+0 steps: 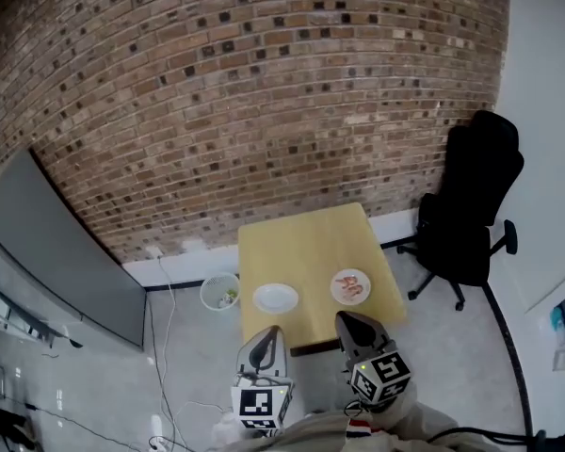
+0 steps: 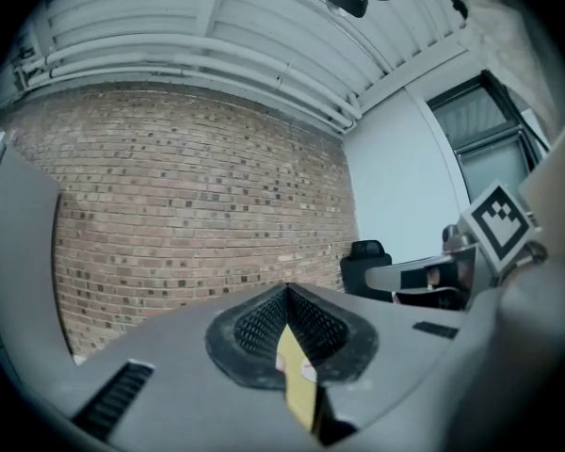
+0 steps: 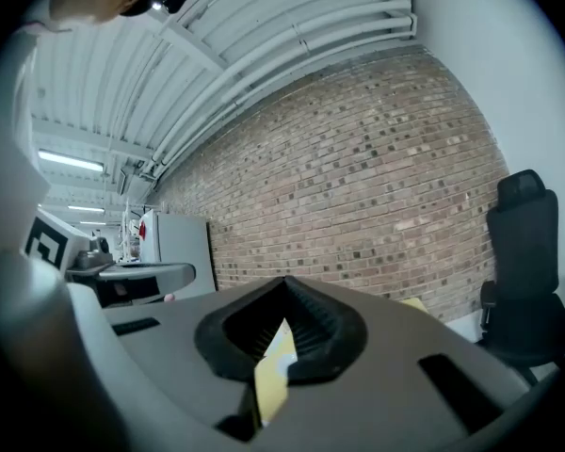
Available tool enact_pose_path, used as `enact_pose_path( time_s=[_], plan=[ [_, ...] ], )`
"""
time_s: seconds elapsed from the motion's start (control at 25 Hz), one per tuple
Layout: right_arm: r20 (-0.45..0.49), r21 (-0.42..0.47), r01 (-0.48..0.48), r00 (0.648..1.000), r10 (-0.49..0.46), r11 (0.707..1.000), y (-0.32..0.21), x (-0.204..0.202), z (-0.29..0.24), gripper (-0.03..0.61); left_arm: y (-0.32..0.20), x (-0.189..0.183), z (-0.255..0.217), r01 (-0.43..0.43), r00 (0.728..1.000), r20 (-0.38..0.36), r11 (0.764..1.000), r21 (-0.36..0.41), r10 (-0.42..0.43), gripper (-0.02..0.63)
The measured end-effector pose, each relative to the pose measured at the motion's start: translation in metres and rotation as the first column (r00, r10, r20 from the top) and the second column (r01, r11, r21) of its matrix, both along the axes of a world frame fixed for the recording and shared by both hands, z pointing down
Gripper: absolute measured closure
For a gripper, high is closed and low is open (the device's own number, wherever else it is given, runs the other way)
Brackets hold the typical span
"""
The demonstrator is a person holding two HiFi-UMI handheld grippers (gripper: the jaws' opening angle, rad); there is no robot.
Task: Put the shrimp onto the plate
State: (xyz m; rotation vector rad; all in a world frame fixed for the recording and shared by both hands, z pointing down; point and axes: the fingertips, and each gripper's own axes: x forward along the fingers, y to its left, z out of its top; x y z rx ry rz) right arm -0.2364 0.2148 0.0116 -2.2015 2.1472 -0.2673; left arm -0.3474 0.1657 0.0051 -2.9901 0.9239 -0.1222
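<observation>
Closest in, the left gripper (image 1: 270, 335) and the right gripper (image 1: 347, 320) hang short of the near edge of the tabletop (image 1: 301, 243). Each has its jaws pressed together with nothing between them, and only a sliver of yellow tabletop shows through each seam. Just beyond, two plates sit on the near half: an empty white plate (image 1: 276, 298) ahead of the left gripper, and ahead of the right a second plate (image 1: 335, 294) carrying the pink shrimp (image 1: 351, 285), close to the tabletop's right edge. That fits either shrimp waiting on one plate to be carried over to the empty one, or shrimp already lying on their goal plate with a spare beside it. The chief risk, as I judge it, is mistaking which plate counts and disturbing a finished layout. If a gripper does go in, closed jaws would shove rather than pinch, scattering the shrimp or sliding the light plate toward that right edge. The shrimp look small and curved, so they would likely slip from a grip. Farther off, a white wastebasket (image 1: 219, 292) stands on the floor to the left, a black office chair (image 1: 471, 215) to the right, and the brick wall (image 1: 264, 83) behind.
</observation>
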Motion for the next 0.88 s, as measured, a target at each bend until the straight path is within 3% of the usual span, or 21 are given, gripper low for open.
enact_pose_path(
  time_s=[0.2, 0.44, 0.68, 0.88],
  plan=[
    [-0.013, 0.031, 0.023, 1.000, -0.023, 0.999, -0.007, 0.016, -0.027, 0.555, -0.001, 0.021, -0.020, 0.025, 1.000, -0.007, 0.997, 0.074, -0.024, 0.603],
    [-0.036, 0.034, 0.039, 0.999, -0.038, 0.999, -0.007, 0.035, -0.034, 0.555, -0.006, 0.036, -0.018, 0.068, 0.997, -0.021, 0.997, 0.019, -0.068, 0.603],
    [-0.023, 0.025, 0.042, 0.999, -0.041, 0.999, -0.001, 0.051, -0.022, 0.555, -0.003, 0.059, -0.012, 0.053, 0.998, 0.020, 0.996, 0.071, -0.055, 0.603],
    [-0.016, 0.026, 0.041, 0.999, -0.040, 0.999, -0.006, 0.059, -0.020, 0.555, -0.007, 0.065, -0.010, 0.065, 0.998, 0.016, 0.997, 0.050, -0.066, 0.603]
  ],
)
